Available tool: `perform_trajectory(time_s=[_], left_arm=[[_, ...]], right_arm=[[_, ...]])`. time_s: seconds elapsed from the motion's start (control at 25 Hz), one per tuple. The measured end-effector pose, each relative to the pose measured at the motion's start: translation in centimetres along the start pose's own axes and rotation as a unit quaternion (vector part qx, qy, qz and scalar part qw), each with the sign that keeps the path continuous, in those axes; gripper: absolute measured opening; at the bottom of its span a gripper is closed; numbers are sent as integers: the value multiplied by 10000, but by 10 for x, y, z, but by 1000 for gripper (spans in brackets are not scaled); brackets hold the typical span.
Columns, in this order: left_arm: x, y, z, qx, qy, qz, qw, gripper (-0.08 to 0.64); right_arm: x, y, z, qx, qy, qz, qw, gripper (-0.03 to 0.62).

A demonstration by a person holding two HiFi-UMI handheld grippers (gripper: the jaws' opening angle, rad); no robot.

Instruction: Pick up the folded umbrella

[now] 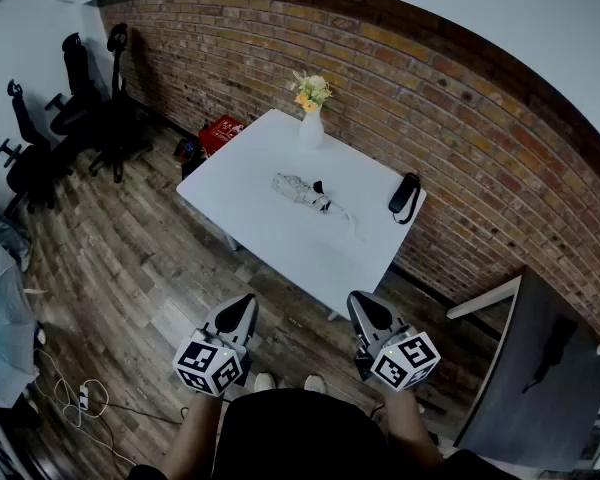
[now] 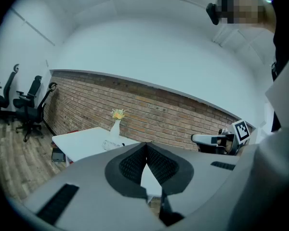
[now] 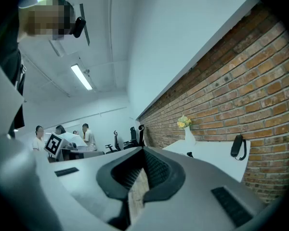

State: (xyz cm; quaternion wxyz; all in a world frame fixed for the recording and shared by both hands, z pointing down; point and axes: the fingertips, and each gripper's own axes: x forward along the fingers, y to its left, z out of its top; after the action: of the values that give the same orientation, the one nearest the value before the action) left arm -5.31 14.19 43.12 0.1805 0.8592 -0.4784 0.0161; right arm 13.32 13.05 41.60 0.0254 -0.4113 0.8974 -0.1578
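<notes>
The folded umbrella (image 1: 305, 191), pale and patterned with a black handle, lies in the middle of the white table (image 1: 260, 230). In the left gripper view the umbrella (image 2: 111, 145) shows as a small shape on the table (image 2: 77, 141), just above the jaws. My left gripper (image 1: 242, 304) and right gripper (image 1: 360, 302) hang side by side over the wooden floor, well short of the table's near corner. Both are shut, pads meeting at the tips with nothing between them. The left gripper view also shows the right gripper (image 2: 209, 139).
A white vase of flowers (image 1: 311, 118) stands at the table's far end, and a black handset (image 1: 405, 196) hangs off its right edge. Behind runs a brick wall (image 1: 460, 128). Office chairs (image 1: 80, 108) stand far left, a red box (image 1: 220, 131) by the table, a grey panel (image 1: 530, 368) at right.
</notes>
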Motion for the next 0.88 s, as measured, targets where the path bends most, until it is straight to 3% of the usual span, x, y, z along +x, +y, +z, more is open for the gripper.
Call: perform_trajectory(time_s=[0.32,0.88], left_arm=[[-2,9,14,-4,-181,-33,9998,14],[0,27,8,172,103,-334,9992,14]], right_arm=[[4,6,-1,-30,45,-64,10000,21],[23,28,-11,-143,155,-224,9995,21]])
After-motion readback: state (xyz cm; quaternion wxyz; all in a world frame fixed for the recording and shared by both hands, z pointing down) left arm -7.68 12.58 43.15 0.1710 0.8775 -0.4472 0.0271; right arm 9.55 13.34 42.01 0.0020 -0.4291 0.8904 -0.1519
